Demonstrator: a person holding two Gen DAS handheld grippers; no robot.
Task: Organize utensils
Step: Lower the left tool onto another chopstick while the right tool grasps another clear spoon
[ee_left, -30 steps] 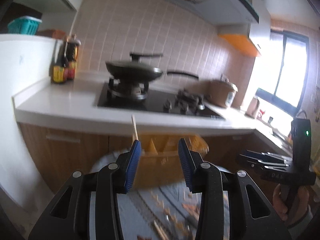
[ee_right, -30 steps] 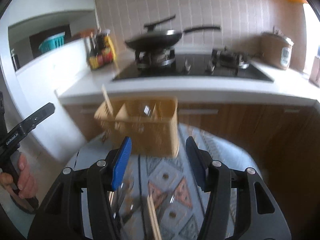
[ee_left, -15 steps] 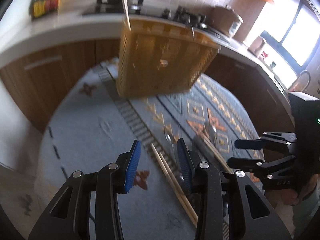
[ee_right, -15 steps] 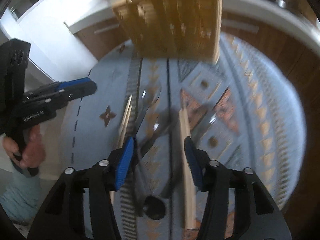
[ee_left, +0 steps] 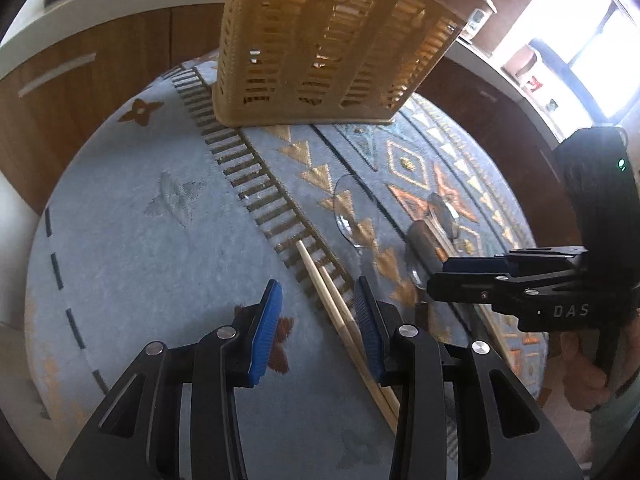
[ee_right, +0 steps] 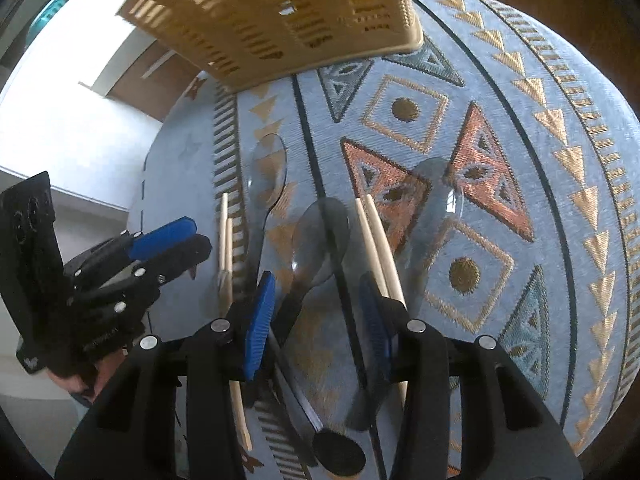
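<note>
Left gripper (ee_left: 318, 312) hovered lower centre of its view, jaws apart, nothing pinched; a chopstick pair (ee_left: 340, 320) ran on the cloth between the pads, close to the right pad, untouched as far as visible. Right gripper (ee_right: 318, 312) lower centre of its view, jaws closing, not pressing anything yet; dark translucent spoon (ee_right: 316, 248) between the pads, second chopstick pair (ee_right: 380, 248) just at the right pad. Clear spoon (ee_right: 269, 172) lay left of centre, another clear spoon (ee_right: 438, 204) right of centre. Tan slotted utensil basket (ee_left: 328, 40) stood at top of frame on the patterned blue cloth (ee_left: 160, 208). Wooden cabinets (ee_left: 80, 80) behind, upper left. Hand (ee_left: 580, 372) gripped the other tool at right edge.
</note>
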